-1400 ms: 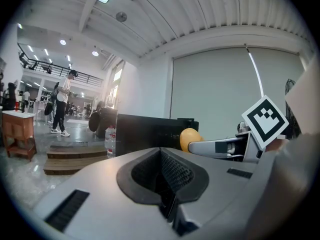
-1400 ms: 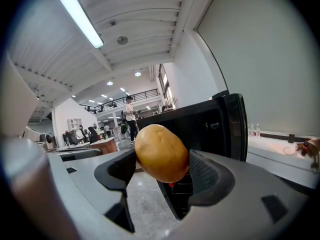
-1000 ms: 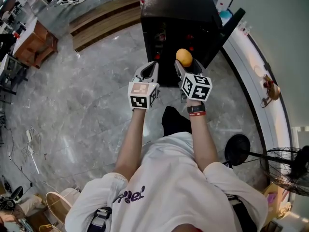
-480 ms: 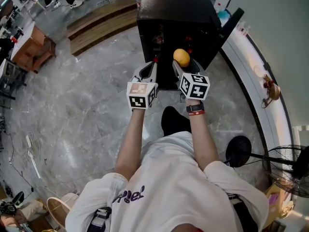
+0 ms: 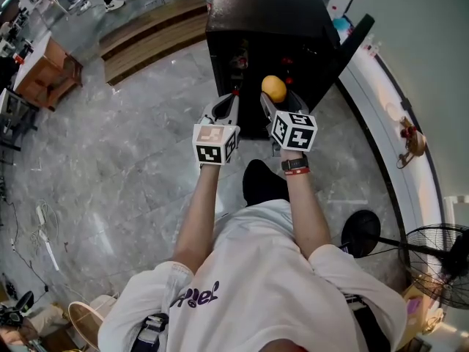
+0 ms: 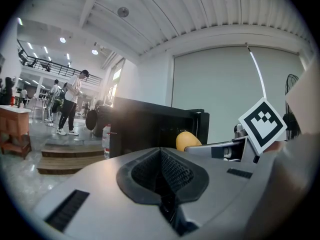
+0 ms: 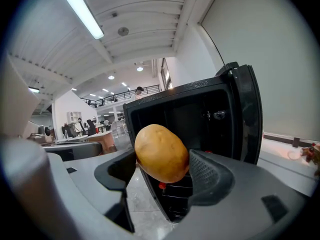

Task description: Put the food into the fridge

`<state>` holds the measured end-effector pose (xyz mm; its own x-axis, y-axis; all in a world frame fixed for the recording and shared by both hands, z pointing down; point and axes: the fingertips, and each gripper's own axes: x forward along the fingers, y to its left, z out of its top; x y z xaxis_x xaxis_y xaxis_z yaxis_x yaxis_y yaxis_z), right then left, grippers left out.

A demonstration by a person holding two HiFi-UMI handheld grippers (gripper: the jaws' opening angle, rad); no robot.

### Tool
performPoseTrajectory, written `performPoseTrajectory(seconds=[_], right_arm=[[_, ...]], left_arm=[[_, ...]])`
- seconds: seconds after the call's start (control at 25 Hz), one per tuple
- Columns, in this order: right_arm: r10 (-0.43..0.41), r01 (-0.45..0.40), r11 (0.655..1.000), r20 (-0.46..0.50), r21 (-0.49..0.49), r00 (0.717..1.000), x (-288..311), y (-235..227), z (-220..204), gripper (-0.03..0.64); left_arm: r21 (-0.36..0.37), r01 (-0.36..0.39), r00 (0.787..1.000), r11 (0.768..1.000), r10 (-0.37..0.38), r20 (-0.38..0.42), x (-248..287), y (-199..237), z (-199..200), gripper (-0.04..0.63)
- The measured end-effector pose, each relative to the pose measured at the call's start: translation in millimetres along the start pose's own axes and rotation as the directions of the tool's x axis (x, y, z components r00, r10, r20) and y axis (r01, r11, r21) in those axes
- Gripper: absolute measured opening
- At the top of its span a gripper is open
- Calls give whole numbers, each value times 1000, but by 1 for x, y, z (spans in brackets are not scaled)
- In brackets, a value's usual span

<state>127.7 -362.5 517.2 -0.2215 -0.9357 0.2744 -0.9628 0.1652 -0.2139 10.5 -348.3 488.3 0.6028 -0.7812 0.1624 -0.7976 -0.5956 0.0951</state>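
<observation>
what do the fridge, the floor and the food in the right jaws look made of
The fridge: black casing with a dull sheen, painted metal or plastic, hard to tell. The floor: polished grey stone or marble-look tile, veined and reflective. The potato: tan, matte, slightly uneven skin; looks real, though a replica is possible.

I see bright, even white light from ceiling strips (image 7: pixel 81 10), soft sheen on the marble floor (image 5: pixel 132 167). Fridge (image 5: pixel 267 17) interior is near black, detail lost; warm flare on its edge in left gripper view. Both gripper views: heavy fisheye, dark vignetted corners. Potato (image 7: pixel 161 153) sharp.
</observation>
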Motion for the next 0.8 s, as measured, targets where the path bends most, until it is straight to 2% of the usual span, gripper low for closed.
performPoseTrajectory(seconds=[0.8], right_arm=[[-8,8,1000,-52,-8,999,72,-35,-35,348]], left_arm=[[-25,-7,1000,1000,6,-11,62,26,-24,17]])
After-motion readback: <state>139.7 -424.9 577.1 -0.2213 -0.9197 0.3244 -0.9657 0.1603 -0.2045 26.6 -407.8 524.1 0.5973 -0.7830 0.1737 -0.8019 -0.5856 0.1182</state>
